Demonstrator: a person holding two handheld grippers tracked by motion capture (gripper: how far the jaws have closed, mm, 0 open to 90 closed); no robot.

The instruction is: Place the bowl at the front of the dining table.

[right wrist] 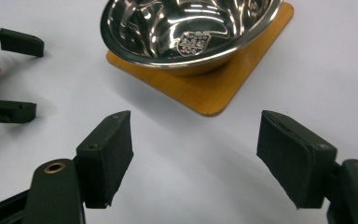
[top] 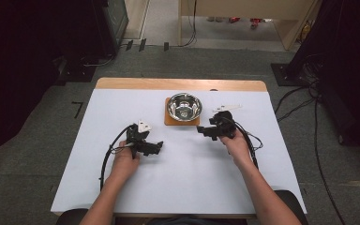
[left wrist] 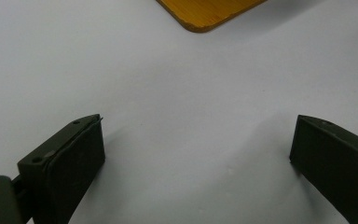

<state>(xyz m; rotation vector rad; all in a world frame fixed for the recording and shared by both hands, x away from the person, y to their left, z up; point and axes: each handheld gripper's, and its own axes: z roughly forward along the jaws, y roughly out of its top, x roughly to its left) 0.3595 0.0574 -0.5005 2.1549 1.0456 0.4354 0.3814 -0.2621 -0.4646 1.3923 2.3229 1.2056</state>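
The white table (top: 183,168) is lying under both grippers. The wooden board (right wrist: 214,88) is sitting just ahead of the right gripper (right wrist: 193,154), carrying the steel bowl (right wrist: 186,28). The right gripper is spreading wide, empty. The left gripper (left wrist: 196,154) is gaping too, the board's corner well ahead.

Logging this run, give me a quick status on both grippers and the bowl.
Left gripper open, empty, low over the table. Right gripper open, empty, beside the wooden board. Steel bowl upright on the board, untouched. Nothing in the way.
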